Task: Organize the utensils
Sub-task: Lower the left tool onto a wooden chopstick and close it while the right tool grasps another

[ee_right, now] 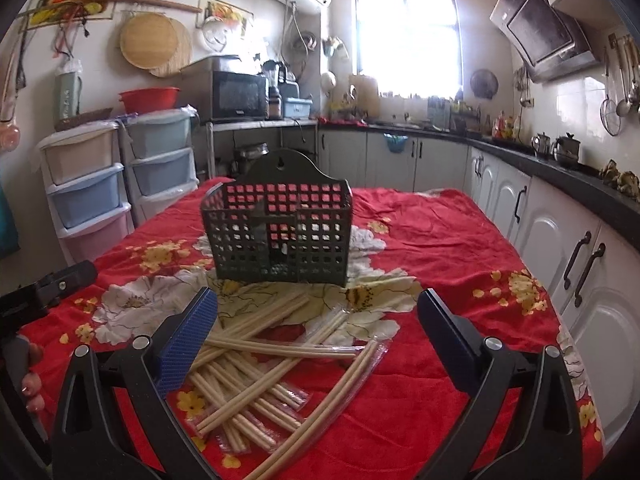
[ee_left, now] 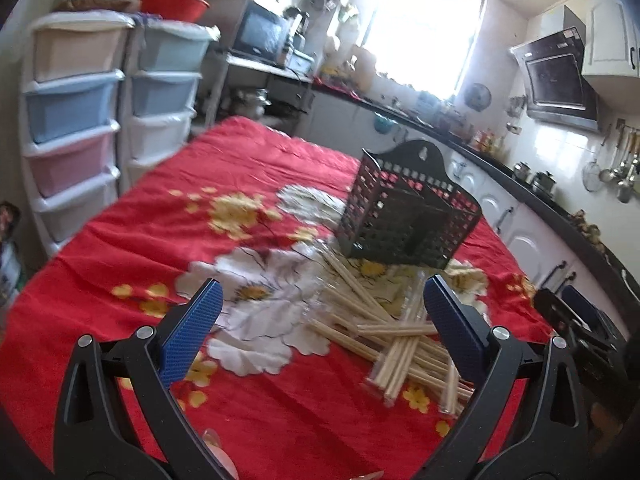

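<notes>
Both grippers, left (ee_left: pixel 322 312) and right (ee_right: pixel 318 320), hover spread and empty over seemingly wrapped chopsticks (ee_right: pixel 264 364) before the upright basket (ee_right: pixel 280 236).

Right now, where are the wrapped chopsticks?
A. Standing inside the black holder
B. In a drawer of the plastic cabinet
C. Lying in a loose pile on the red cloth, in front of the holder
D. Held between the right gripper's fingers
C: the chopsticks lie crossed on the red cloth before the black holder, and both grippers are open and hold nothing.
</notes>
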